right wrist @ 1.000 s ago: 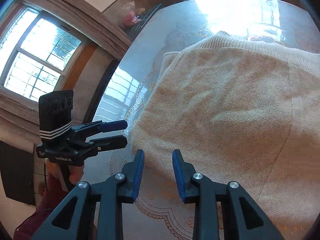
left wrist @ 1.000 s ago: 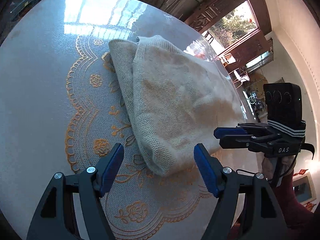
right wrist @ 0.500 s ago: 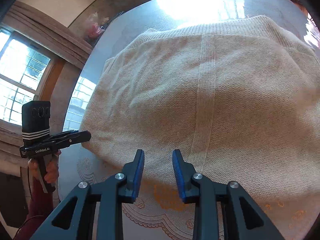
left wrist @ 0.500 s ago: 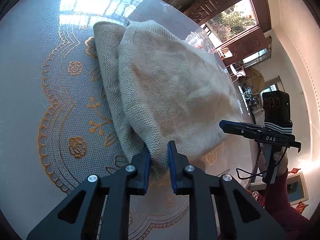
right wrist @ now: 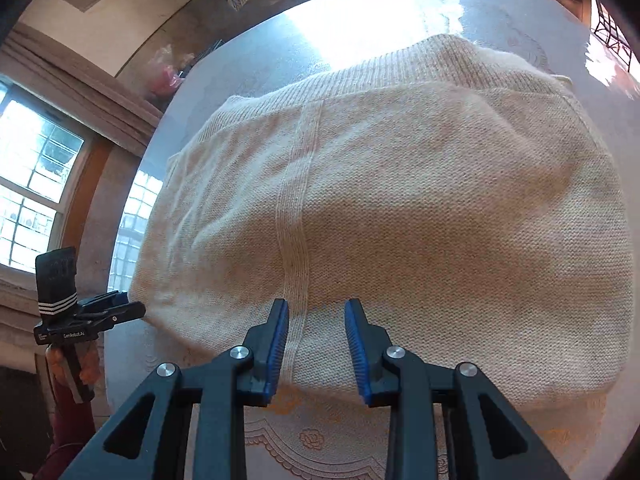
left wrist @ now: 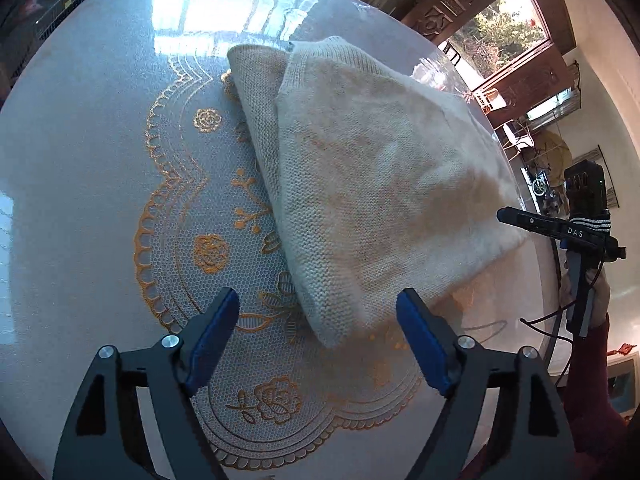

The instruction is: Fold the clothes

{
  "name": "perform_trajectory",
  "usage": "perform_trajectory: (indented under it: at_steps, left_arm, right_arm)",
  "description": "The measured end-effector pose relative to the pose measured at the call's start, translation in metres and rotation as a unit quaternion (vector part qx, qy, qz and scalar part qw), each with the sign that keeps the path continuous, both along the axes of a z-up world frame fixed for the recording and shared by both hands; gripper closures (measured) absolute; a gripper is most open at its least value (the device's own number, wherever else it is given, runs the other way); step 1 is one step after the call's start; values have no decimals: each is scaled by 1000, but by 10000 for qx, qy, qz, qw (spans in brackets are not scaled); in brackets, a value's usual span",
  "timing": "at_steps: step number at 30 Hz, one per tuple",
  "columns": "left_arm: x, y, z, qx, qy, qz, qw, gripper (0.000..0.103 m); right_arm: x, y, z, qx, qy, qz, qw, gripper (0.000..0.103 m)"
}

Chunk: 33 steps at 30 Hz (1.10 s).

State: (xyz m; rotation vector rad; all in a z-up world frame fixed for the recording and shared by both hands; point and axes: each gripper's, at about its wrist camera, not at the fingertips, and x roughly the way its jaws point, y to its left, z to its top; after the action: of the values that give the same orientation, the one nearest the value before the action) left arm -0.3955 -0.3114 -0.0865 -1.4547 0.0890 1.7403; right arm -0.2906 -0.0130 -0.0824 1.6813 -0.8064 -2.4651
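Note:
A cream knitted sweater [left wrist: 372,184] lies folded on the round table [left wrist: 80,160]; it also fills the right wrist view [right wrist: 400,208]. My left gripper [left wrist: 318,336] is open and empty, its blue pads either side of the sweater's near corner, just short of it. My right gripper [right wrist: 316,336] is partly open and empty, its fingertips at the sweater's near edge beside a ribbed seam. The right gripper also shows in the left wrist view [left wrist: 516,218] at the sweater's far right edge. The left gripper shows in the right wrist view [right wrist: 120,308].
The table carries a white lace cloth with orange flower patterns [left wrist: 208,252] under a glossy cover. Windows [right wrist: 28,200] and wooden doors [left wrist: 512,40] stand beyond the table edge. A chair and clutter sit behind at the right [left wrist: 520,136].
My left gripper was shut on the sweater's near corner half a second ago; it has opened wide and let go. The right gripper has moved closer along the sweater's edge.

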Motion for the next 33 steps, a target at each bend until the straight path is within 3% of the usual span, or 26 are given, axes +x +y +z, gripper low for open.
perform_trajectory:
  at_steps: [5,7,10,13,17,20,22,24,27,30,33]
  left_arm:
    - [-24,1,39,299,440,468,9975,16]
    - [-40,12,44,360,379,530,9972,16]
    - [-58,42,39,323,108,540,9980,24]
    - [-67,64,28,89,39,576,9983,24]
    - [-72,78,21,107,-63,559,9984,24]
    - [-69,94,16,-243,172,506,9983,25]
    - [-66,104,13,-533,366,477,9968,38]
    - [-65,111,7,-769,437,432,9951,63]
    - [-67,114,0,-883,396,505,9940,82]
    - [-67,109,1,-801,412,610,9941,96]
    - [-63,101,6,-713,512,730,9935,98]
  right_arm:
    - [14,70,33,88,317,-644,9974,73]
    - [15,98,41,50,386,-902,9952,73]
    - [17,128,48,-28,442,-1129,9926,73]
    - [14,144,47,-32,408,-1123,9928,73]
    - [1,153,36,17,286,-998,9946,73]
    - [-10,152,24,46,117,-821,9965,73]
    - [-14,151,20,-87,98,-711,9974,73]
    - [-19,145,18,-62,88,-619,9980,73]
    - [-25,138,14,14,44,-526,9986,73]
    - [-26,133,14,247,-22,-440,9987,73]
    - [-26,127,17,572,-48,-336,9978,73]
